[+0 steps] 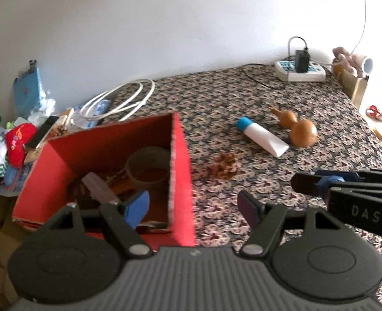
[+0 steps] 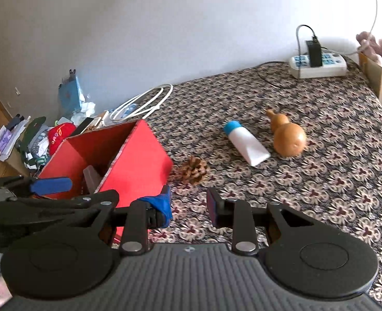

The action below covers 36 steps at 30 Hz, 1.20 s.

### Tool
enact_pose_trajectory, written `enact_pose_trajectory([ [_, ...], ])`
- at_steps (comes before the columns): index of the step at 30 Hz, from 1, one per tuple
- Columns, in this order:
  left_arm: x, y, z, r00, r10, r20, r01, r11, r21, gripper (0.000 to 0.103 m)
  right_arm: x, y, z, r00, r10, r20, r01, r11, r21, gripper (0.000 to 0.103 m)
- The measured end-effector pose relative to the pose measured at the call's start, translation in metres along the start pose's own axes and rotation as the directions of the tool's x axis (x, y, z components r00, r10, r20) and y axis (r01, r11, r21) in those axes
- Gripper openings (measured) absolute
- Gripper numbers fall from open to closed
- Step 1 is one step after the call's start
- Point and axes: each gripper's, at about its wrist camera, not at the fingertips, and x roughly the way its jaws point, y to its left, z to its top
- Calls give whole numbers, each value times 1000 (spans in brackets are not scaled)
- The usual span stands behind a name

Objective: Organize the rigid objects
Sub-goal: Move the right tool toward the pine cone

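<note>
We see the red box [image 1: 180, 181] already holding a dark ring [image 1: 149, 167] and other bits. Left on the patterned tabletop [image 2: 333, 181]: pine cone [image 2: 191, 171] nearest the box, white tube [image 2: 245, 142], and gourd [image 2: 288, 136] just beside it. Left tongs [image 1: 194, 208] gape wide and empty; right tongs [image 2: 189, 207] are parted, empty too.

"DAS" on the right tongs [image 1: 305, 184]' black arm.
</note>
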Motion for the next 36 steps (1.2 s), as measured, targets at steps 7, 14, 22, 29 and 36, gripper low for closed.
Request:
enact_pose_trajectory([
  [7, 9, -34, -12, 998, -41, -40, 42, 999, 26, 74, -4, -30, -9, 999, -23, -24, 24, 999, 21, 12],
  [14, 29, -60, -33, 987, -139, -82, 141, 990, 18, 75, 0, -64, -20, 996, -54, -69, 59, 996, 71, 12],
  [22, 62, -75, -51, 980, -165, -111, 170, 985, 35, 77, 13, -92, -28, 990, -60, -128, 81, 982, 169, 12],
  [29, 90, -76, -52, 972, -191, -134, 196, 980, 27, 89, 36, -96, -27, 981, -58, -187, 94, 977, 190, 12],
  [36, 109, -70, -42, 960, -232, -156, 236, 972, 5, 92, 58, -87, -19, 977, -70, -203, 107, 979, 175, 12],
])
